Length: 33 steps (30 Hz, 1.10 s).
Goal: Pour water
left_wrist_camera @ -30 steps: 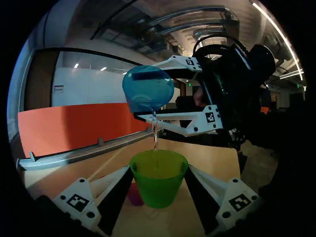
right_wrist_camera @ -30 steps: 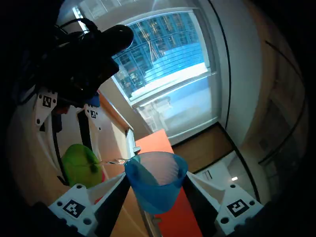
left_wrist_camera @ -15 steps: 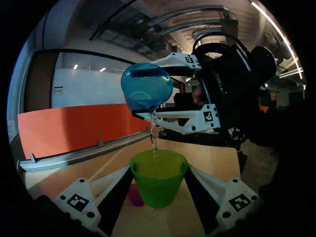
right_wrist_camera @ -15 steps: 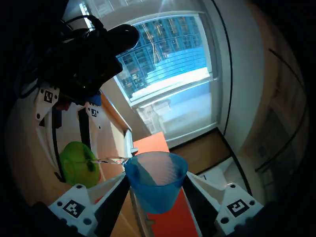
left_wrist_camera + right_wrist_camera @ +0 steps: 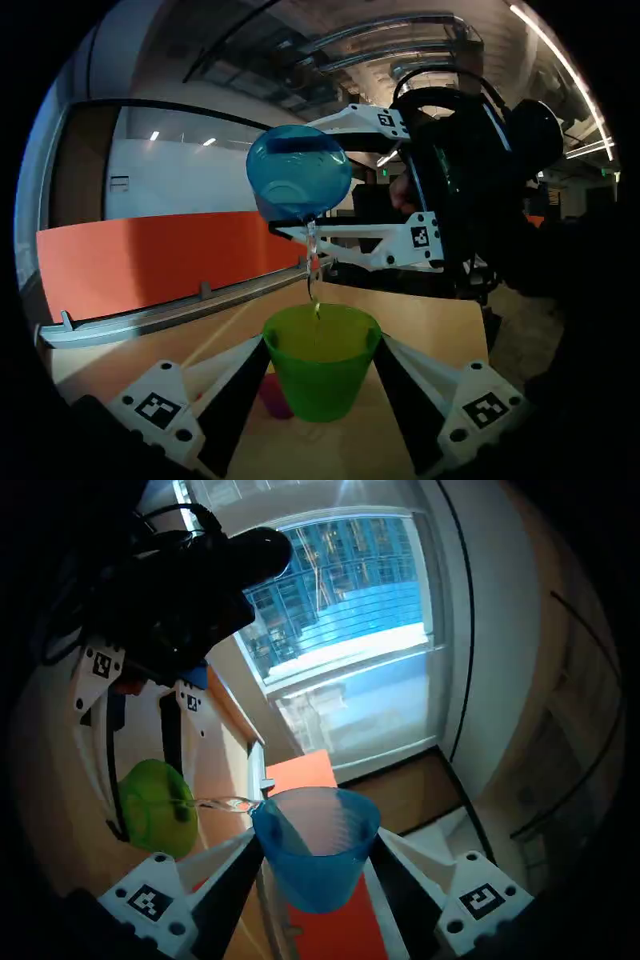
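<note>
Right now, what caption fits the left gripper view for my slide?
A tilted blue cup pours a thin water stream into the green cup between the fingers.

purple object half behind the green cup, identity unclear

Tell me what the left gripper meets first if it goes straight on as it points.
Likely the right gripper, gripping the tilted blue cup just ahead; depth is hard to judge.
</note>
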{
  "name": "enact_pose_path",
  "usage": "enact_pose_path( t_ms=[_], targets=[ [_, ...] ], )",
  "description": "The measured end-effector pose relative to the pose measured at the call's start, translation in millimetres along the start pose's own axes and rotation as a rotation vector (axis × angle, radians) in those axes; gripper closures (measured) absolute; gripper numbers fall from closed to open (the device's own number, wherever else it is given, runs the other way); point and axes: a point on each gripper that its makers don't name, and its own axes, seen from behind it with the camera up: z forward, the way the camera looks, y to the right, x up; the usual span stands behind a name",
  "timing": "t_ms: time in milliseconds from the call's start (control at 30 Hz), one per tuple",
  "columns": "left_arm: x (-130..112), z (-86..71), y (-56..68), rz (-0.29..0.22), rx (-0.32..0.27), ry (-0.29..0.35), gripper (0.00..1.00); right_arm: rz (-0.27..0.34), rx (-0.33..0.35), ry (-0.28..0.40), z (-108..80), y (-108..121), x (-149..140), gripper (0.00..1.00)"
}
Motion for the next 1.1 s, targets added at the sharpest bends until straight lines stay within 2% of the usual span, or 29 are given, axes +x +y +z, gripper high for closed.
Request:
enact_pose_path(
  t_ms=[1100],
  targets=[
    [-2.9, 5.1, -7.3, -0.003, 0.002, 0.001, 0.14, -0.126, -0.029, -0.001, 7.2, 9.1, -4.4, 0.13]
  ],
)
